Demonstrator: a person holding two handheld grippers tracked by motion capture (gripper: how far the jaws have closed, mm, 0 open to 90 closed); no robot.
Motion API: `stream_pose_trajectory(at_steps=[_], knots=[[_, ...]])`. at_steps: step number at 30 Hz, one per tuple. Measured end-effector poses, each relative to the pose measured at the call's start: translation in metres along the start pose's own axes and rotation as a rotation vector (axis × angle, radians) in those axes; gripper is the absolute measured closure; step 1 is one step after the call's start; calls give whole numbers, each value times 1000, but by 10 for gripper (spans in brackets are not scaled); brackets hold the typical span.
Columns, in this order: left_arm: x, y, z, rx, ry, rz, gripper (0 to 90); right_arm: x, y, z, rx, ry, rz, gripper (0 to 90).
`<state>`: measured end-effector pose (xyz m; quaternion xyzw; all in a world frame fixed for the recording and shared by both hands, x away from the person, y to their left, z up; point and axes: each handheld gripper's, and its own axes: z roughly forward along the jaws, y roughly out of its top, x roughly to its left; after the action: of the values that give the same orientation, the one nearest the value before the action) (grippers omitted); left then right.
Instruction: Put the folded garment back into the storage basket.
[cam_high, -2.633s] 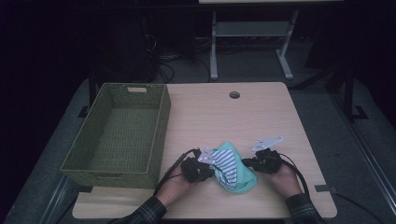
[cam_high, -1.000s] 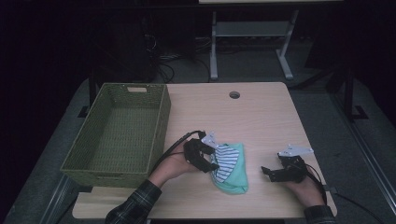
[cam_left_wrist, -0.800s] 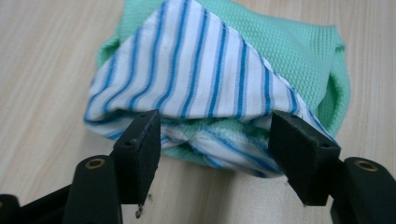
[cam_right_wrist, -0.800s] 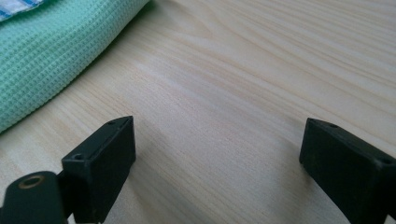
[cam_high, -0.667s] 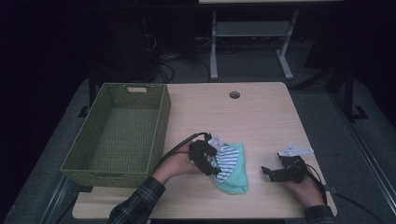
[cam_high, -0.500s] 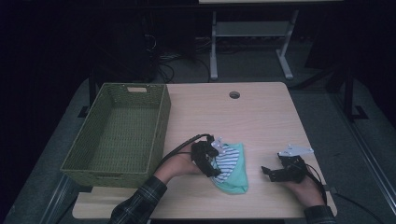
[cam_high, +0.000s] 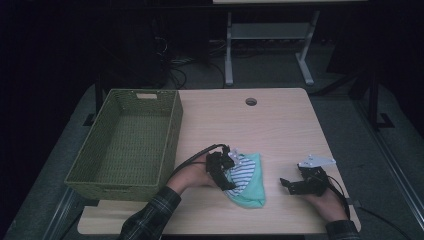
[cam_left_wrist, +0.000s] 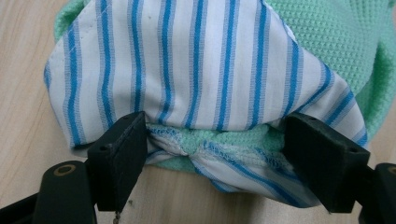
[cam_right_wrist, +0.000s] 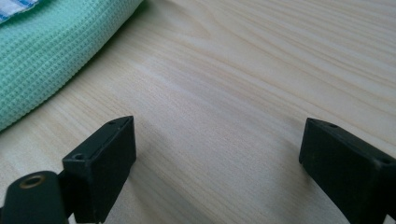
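Now: left gripper (cam_high: 226, 172) lines up on the folded cloth bundle (cam_high: 246, 179), right one parked.
Bundle, green waffle knit wrapped round a blue-striped white piece, lies on the table (cam_high: 280, 125) near the front edge, well right of the wicker basket (cam_high: 125, 145). Left jaws have just been opening; in the left gripper view they stand spread either side of the bundle's near hem (cam_left_wrist: 210, 149), cloth between them, pads at the fabric but not squeezing. Right gripper (cam_high: 295, 186) rests apart on bare wood, jaws wide, nothing in them. To grab well I'd push the left in deeper so both layers sit between the pads, stay low to the table, then close firmly before lifting, or the striped layer likely slips out.
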<state>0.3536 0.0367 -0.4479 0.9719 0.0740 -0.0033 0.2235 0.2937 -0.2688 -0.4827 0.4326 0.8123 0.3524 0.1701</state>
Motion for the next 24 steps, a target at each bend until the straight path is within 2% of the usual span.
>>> stream_pose_trajectory(at_steps=[5, 8, 12, 17, 21, 24], knots=[[-1, 0, 0, 3, 3, -7, 234, 0, 0, 0, 0, -1, 1, 106], [-3, 1, -2, 15, 5, -7, 282, 0, 0, 0, -1, -2, 0, 106], [-7, 1, -3, 19, -2, -10, 379, 0, 0, 0, -1, -3, 1, 106], [-10, 2, -5, 19, -15, -6, 570, 0, 0, 0, -1, -3, 2, 106], [-10, 1, -6, 7, -21, -43, 673, 0, 0, 0, 0, -3, 2, 106], [-10, 1, -6, 7, -17, -64, 710, 0, 0, 0, -1, -3, 2, 106]])
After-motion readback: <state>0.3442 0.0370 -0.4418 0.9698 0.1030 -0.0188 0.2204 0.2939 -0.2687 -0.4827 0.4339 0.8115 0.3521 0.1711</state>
